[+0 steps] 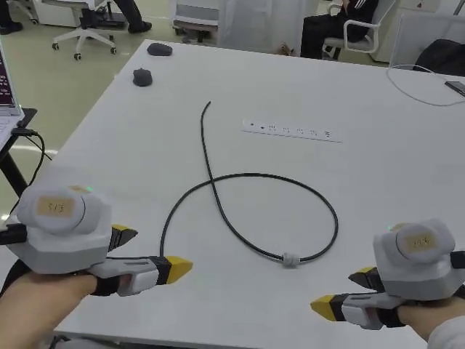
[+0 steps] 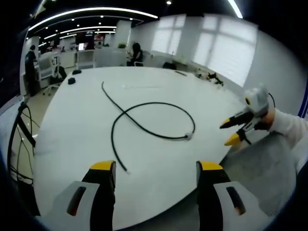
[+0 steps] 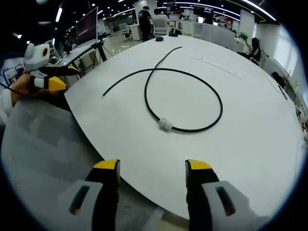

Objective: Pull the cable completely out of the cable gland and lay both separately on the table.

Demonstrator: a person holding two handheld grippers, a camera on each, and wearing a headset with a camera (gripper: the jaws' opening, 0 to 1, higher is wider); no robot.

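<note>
A long black cable (image 1: pixel 247 177) lies in a crossed loop on the white table (image 1: pixel 378 182). A small pale grey cable gland (image 1: pixel 290 259) is threaded on it at the loop's near side, also seen in the left gripper view as gland (image 2: pixel 188 136) and in the right gripper view as gland (image 3: pixel 165 124). My left gripper (image 1: pixel 154 253) hovers open at the near left table edge, holding nothing. My right gripper (image 1: pixel 341 294) hovers open at the near right edge, likewise holding nothing. Both stand well short of the cable (image 2: pixel 144 126) (image 3: pixel 183 101).
A white power strip (image 1: pixel 292 131) lies beyond the loop. Two dark mice (image 1: pixel 142 77) (image 1: pixel 159 49) sit at the far left of the table. A thin grey wire (image 1: pixel 414 87) lies at the far right. Office chairs (image 1: pixel 83 33) and seated people are behind the table.
</note>
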